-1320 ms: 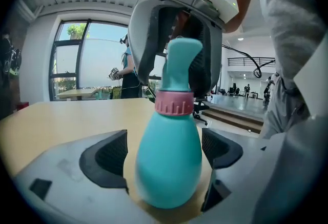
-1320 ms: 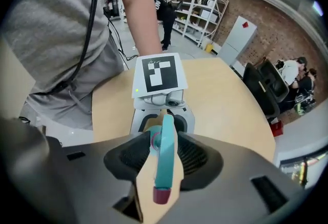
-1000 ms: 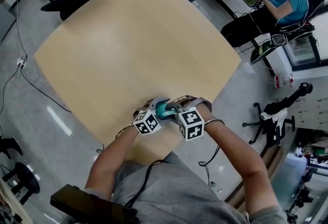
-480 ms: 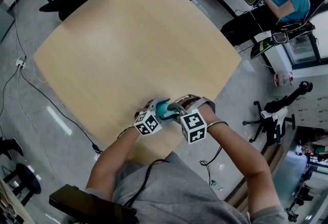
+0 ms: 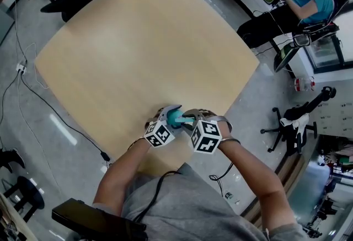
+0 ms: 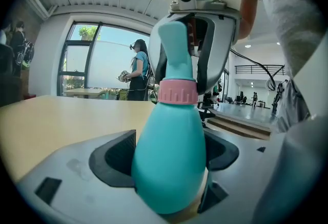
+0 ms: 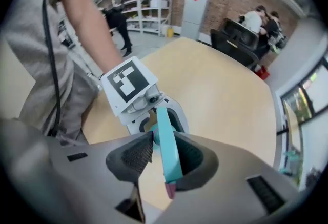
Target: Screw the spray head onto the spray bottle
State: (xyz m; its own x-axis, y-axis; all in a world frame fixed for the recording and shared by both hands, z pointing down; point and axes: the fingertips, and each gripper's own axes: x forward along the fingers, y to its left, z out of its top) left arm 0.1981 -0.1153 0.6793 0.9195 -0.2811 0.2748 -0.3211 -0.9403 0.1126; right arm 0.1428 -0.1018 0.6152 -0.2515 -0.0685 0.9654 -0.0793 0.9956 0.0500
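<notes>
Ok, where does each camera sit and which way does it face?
Head view: on the head, facing steeply down at the table; both arms, left gripper, right gripper.
Left gripper view: on it, facing roughly level along jaws clamped on the bottle; sleeve at right.
Right gripper view: on it, facing down along jaws that have just been closing on the spray head; left arm, shirt.
Shared: each gripper view shows the other gripper; all show the table.
</notes>
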